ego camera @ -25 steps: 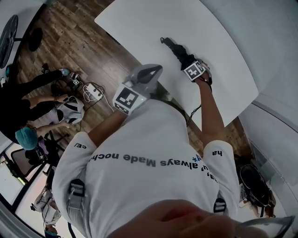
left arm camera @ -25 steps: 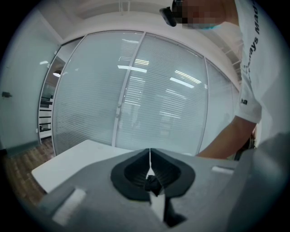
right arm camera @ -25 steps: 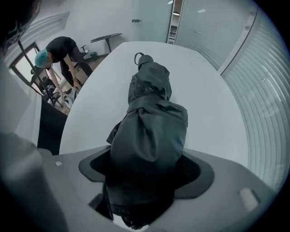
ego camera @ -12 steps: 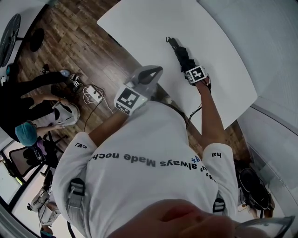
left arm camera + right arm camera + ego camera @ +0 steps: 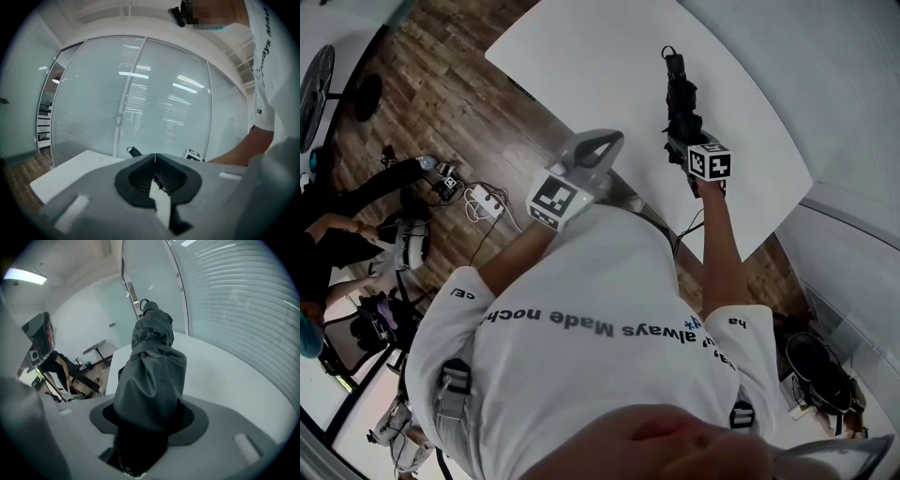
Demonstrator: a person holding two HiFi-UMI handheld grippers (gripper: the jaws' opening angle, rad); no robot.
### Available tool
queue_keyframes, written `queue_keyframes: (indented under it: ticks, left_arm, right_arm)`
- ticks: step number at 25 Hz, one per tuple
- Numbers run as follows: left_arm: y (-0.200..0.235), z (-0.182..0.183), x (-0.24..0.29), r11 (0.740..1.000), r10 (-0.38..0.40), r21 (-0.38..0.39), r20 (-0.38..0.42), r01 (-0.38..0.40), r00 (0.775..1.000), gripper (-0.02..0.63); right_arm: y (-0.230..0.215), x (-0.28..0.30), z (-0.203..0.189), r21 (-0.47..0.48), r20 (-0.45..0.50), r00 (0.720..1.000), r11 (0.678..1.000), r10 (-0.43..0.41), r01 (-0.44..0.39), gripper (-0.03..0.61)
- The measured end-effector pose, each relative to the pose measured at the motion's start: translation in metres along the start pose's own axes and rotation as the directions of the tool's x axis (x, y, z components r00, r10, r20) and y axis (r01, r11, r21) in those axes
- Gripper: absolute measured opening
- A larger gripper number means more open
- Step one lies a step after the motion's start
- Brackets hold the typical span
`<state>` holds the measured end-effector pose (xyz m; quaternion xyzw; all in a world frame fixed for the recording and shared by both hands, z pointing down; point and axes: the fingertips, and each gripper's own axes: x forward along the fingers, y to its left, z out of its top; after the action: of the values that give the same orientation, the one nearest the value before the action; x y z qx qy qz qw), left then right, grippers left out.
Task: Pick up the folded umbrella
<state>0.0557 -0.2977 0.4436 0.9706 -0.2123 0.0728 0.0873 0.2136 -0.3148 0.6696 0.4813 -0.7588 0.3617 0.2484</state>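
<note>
The folded black umbrella hangs over the white table, with its strap end pointing away from me. My right gripper is shut on its near end; its jaws have just been closing on the dark fabric. In the right gripper view the umbrella fills the gap between the pads of the right gripper and sticks out ahead. My left gripper hovers at the table's near edge, shut and empty. In the left gripper view the left gripper shows its jaws meeting, with the umbrella's tip behind them.
Wooden floor lies left of the table, with cables, a white device and seated people on it. A glass wall with blinds stands beyond the table. A dark bag sits on the floor at the right.
The right gripper has closed on the umbrella and raised it off the table, swinging it so that it points further away. The left gripper has stayed in place.
</note>
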Motion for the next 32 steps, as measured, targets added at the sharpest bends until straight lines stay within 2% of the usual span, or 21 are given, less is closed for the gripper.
queue_keyframes:
  ticks: [3,5,9,12,16,21,26,32]
  left_arm:
    - [-0.006,0.01,0.006,1.0,-0.013,0.012,0.015,0.013,1.0,0.003]
    - [-0.01,0.014,0.009,1.0,-0.021,0.019,0.024,0.021,0.999,0.003]
    - [-0.017,0.019,0.011,0.999,-0.034,0.022,0.038,0.033,0.999,0.003]
    - [-0.023,0.02,0.014,0.999,-0.04,0.022,0.042,0.039,0.998,0.003]
    - [-0.03,0.019,0.016,0.999,-0.048,0.026,0.042,0.047,0.998,0.003]
    - [-0.041,0.036,0.019,0.998,-0.056,0.03,0.082,0.053,0.995,0.002]
    - [-0.054,0.051,0.022,0.997,-0.064,0.041,0.096,0.061,0.993,0.002]
    - [-0.043,0.052,0.029,0.996,-0.076,0.043,0.102,0.072,0.992,0.002]
  right_arm:
    - [0.016,-0.036,0.033,-0.005,0.137,0.991,1.0,0.013,-0.012,0.24]
    - [0.027,-0.061,0.053,-0.025,0.232,0.973,1.0,0.013,-0.007,0.241]
    - [0.057,-0.111,0.086,-0.069,0.403,0.915,0.998,0.026,0.002,0.242]
    - [0.078,-0.147,0.099,-0.122,0.494,0.868,0.993,0.055,0.006,0.245]
    - [0.104,-0.185,0.105,-0.158,0.577,0.813,0.987,0.08,0.015,0.249]
    - [0.128,-0.233,0.11,-0.207,0.662,0.742,0.977,0.102,0.05,0.252]
    - [0.143,-0.274,0.111,-0.242,0.702,0.702,0.967,0.117,0.081,0.253]
    - [0.15,-0.28,0.115,-0.246,0.734,0.665,0.966,0.136,0.074,0.255]
